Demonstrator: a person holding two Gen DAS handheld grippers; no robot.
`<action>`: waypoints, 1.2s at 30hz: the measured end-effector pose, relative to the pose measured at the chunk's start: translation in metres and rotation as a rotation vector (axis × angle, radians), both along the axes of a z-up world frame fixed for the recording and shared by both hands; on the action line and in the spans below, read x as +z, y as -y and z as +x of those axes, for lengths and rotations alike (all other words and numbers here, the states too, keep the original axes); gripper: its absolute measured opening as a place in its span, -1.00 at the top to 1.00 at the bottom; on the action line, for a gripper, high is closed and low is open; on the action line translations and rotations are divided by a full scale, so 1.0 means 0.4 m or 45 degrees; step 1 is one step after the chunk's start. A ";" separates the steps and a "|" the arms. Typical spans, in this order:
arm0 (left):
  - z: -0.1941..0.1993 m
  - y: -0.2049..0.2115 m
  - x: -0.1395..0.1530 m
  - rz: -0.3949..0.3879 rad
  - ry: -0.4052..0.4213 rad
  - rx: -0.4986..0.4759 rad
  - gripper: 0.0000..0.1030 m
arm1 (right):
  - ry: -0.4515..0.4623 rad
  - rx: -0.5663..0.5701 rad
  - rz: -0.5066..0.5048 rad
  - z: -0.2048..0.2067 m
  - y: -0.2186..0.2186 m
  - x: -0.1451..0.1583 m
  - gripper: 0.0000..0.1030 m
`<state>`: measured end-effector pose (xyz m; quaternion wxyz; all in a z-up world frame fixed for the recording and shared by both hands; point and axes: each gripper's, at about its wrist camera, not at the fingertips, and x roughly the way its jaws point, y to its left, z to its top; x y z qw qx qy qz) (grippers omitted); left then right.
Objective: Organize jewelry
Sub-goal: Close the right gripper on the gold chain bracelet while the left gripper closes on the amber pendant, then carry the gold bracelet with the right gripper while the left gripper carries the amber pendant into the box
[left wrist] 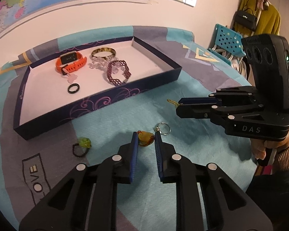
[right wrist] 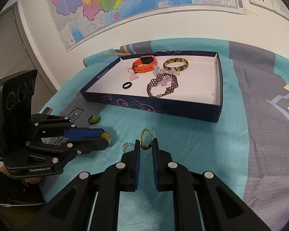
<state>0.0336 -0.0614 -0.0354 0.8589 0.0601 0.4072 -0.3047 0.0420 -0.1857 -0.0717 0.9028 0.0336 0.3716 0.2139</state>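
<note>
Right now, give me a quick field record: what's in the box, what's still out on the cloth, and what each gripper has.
box: orange watch, gold bangle, purple beaded bracelet, black ring
cloth, loose: green-bead ring
left gripper: shut on yellow charm with key ring
right gripper: shut on green-gold beaded loop

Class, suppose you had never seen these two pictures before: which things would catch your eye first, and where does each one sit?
The bright orange wristwatch stands out, lying at the back of the shallow navy cardboard tray beside a gold bangle. Nearer, the left gripper has its blue fingers shut on a small yellow pendant on the teal cloth. The right gripper pinches a green-and-gold bead loop.
</note>
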 end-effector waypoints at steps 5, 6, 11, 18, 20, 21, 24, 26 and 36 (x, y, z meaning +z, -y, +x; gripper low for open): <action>-0.002 -0.020 0.016 -0.018 0.018 0.026 0.66 | 0.011 0.003 0.006 0.004 -0.006 0.007 0.80; -0.002 -0.024 0.019 -0.019 0.021 0.032 0.66 | 0.013 0.002 0.006 0.004 -0.007 0.007 0.80; -0.005 -0.035 0.029 -0.025 0.036 0.049 0.66 | 0.027 0.003 0.013 0.005 -0.012 0.016 0.80; -0.002 -0.049 0.047 -0.038 0.060 0.074 0.66 | 0.049 0.006 0.013 0.010 -0.019 0.030 0.80; 0.001 -0.054 0.050 -0.040 0.064 0.081 0.66 | 0.057 0.008 0.012 0.011 -0.021 0.034 0.79; 0.003 -0.057 0.053 -0.040 0.068 0.086 0.66 | 0.062 0.007 0.010 0.013 -0.022 0.037 0.80; 0.008 -0.063 0.062 -0.043 0.077 0.092 0.66 | 0.073 0.008 0.012 0.020 -0.024 0.045 0.80; 0.012 -0.066 0.067 -0.041 0.087 0.098 0.66 | 0.078 0.007 0.013 0.024 -0.025 0.048 0.80; 0.041 -0.085 0.087 -0.052 0.111 0.129 0.66 | 0.100 0.004 0.000 0.051 -0.033 0.063 0.80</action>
